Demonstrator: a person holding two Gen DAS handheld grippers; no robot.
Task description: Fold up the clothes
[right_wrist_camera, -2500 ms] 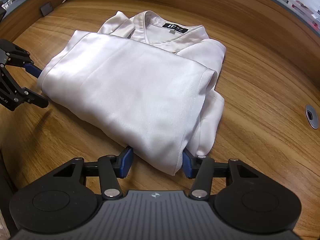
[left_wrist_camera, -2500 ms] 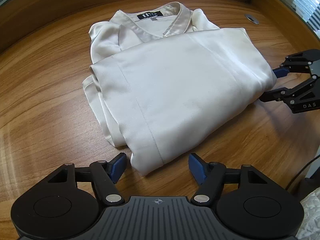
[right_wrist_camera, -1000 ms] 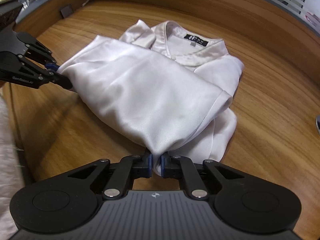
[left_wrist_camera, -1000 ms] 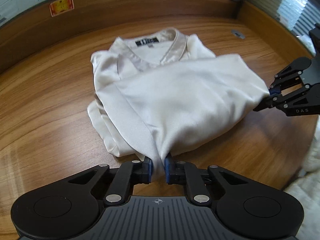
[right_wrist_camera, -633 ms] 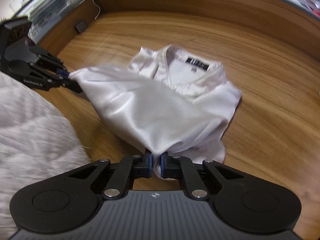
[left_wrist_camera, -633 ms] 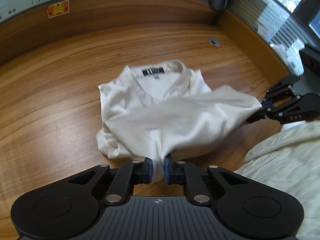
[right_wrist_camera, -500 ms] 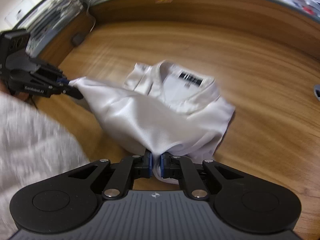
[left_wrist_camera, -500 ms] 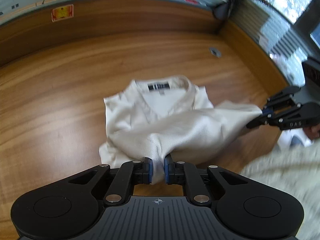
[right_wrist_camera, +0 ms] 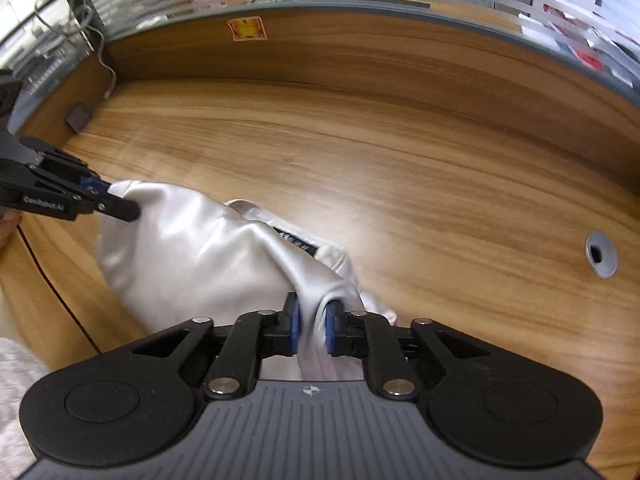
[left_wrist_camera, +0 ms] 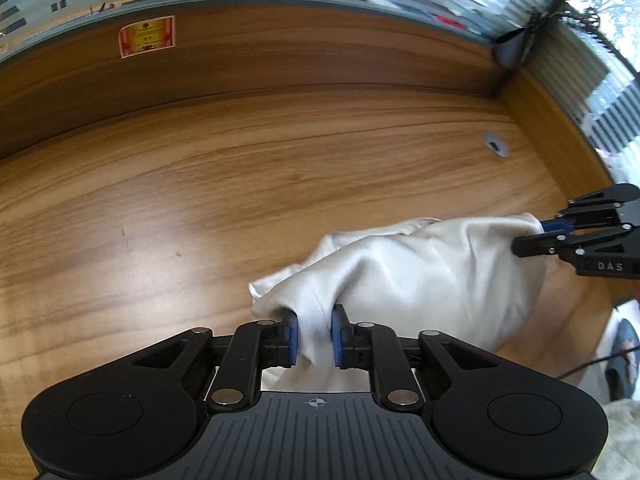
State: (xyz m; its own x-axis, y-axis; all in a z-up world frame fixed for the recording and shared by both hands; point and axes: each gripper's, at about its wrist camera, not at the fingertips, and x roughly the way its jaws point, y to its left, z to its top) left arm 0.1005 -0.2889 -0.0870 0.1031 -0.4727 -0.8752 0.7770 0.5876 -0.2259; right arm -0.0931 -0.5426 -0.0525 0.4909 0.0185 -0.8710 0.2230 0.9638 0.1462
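Bunched white shirt at lower right of the left view, above the counter, neck label mostly hidden and unreadable. Left gripper and right gripper just loosening, cloth still between both. "DAS" readable at right edge.

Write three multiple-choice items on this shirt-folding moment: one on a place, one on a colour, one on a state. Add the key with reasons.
1. Where does the red and yellow sticker sit?
A. on the wooden back panel
B. on the shirt
C. on a gripper

2. What colour are the gripper pads?
A. red
B. blue
C. green

3. How is the white shirt placed?
A. spread flat on the desk
B. bunched between the left gripper and right gripper
C. hanging on a hook

Key: 1 A, the sticker is stuck on the upright panel behind the desk. 2 B, blue pads flank the cloth in both wrist views. 3 B, each gripper has a fold of the shirt between its pads.
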